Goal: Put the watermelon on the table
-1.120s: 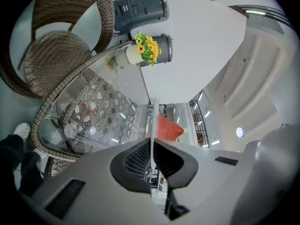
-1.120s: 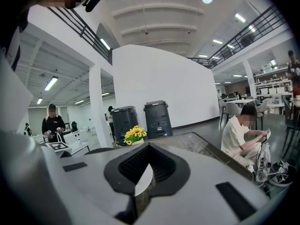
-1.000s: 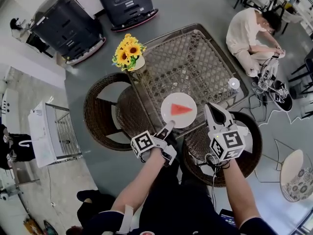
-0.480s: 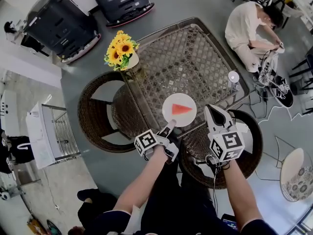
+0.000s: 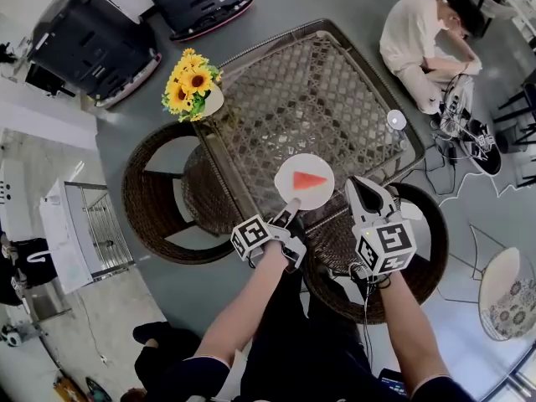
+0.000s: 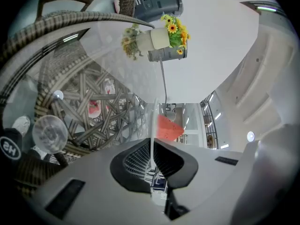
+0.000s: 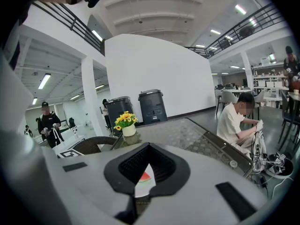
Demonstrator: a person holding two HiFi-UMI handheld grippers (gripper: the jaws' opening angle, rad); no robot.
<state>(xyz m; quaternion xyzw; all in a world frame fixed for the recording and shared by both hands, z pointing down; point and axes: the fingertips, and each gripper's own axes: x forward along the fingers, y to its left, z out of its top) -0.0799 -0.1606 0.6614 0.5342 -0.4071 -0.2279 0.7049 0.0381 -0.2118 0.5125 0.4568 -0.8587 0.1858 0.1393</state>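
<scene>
A red watermelon wedge [image 5: 308, 180] lies on a white round plate [image 5: 289, 174] at the near edge of the glass-topped wicker table [image 5: 335, 99]. My left gripper [image 5: 292, 205] is shut on the plate's near rim. In the left gripper view the plate [image 6: 153, 121] shows edge-on between the pads, with the wedge [image 6: 167, 128] just beyond. My right gripper [image 5: 358, 182] is shut just right of the plate, with nothing in it. Past its jaws [image 7: 145, 170] a sliver of plate [image 7: 142, 187] and wedge [image 7: 146, 176] shows. Whether the plate rests on the glass I cannot tell.
A pot of sunflowers [image 5: 191, 86] stands at the table's far left corner and a small round object [image 5: 395, 120] at its right edge. Wicker chairs sit at left [image 5: 155, 199] and under my right arm [image 5: 410, 258]. A person [image 5: 419, 40] sits on the floor beyond; black bins [image 5: 75, 40] stand behind.
Both grippers have sunk and edged forward. The plate, still pinched by the left gripper, now sits a little farther over the table's near edge.
</scene>
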